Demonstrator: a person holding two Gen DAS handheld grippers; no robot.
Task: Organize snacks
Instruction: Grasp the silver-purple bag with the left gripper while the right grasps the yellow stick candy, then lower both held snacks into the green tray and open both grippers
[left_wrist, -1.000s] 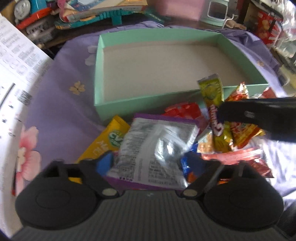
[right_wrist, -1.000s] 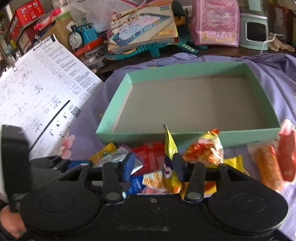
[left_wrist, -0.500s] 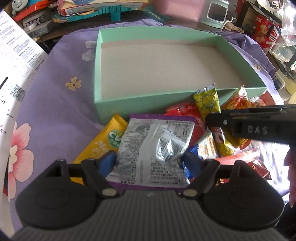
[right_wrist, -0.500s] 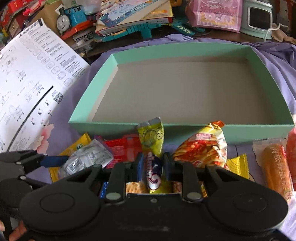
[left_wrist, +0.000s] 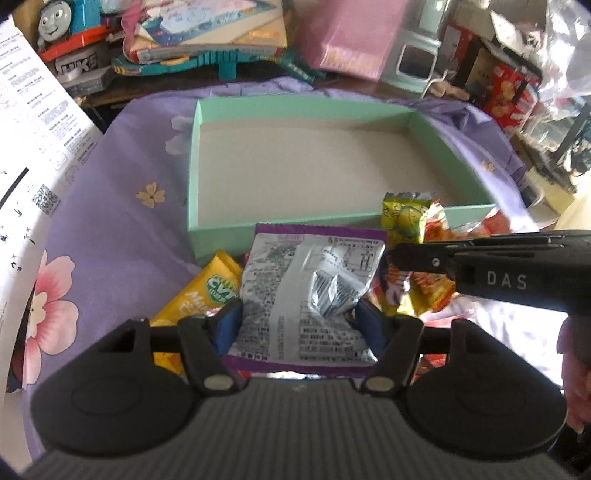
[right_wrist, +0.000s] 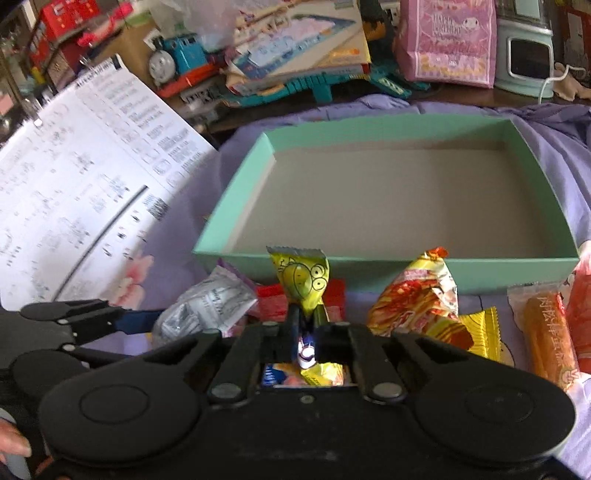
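An empty mint-green box (left_wrist: 280, 225) (right_wrist: 384, 271) sits on the purple cloth beyond a pile of snacks. My left gripper (left_wrist: 297, 323) is shut on a silver packet with a purple edge (left_wrist: 314, 295), which also shows in the right wrist view (right_wrist: 207, 306). My right gripper (right_wrist: 304, 319) is shut on a yellow cartoon-face packet (right_wrist: 301, 280), held upright in front of the box's near wall; it shows in the left wrist view (left_wrist: 404, 218). The right gripper's body (left_wrist: 491, 273) crosses the left wrist view at right.
More snacks lie in front of the box: a yellow-green packet (left_wrist: 210, 291), an orange-red bag (right_wrist: 417, 302), a gold wrapper (right_wrist: 480, 334), a wrapped sausage (right_wrist: 550, 339). A white instruction sheet (right_wrist: 74, 192) lies left. Toys and a pink bag (right_wrist: 445, 40) crowd the back.
My right gripper has closed fully on the yellow packet and lifted it. My left gripper has raised the silver packet a little off the pile.
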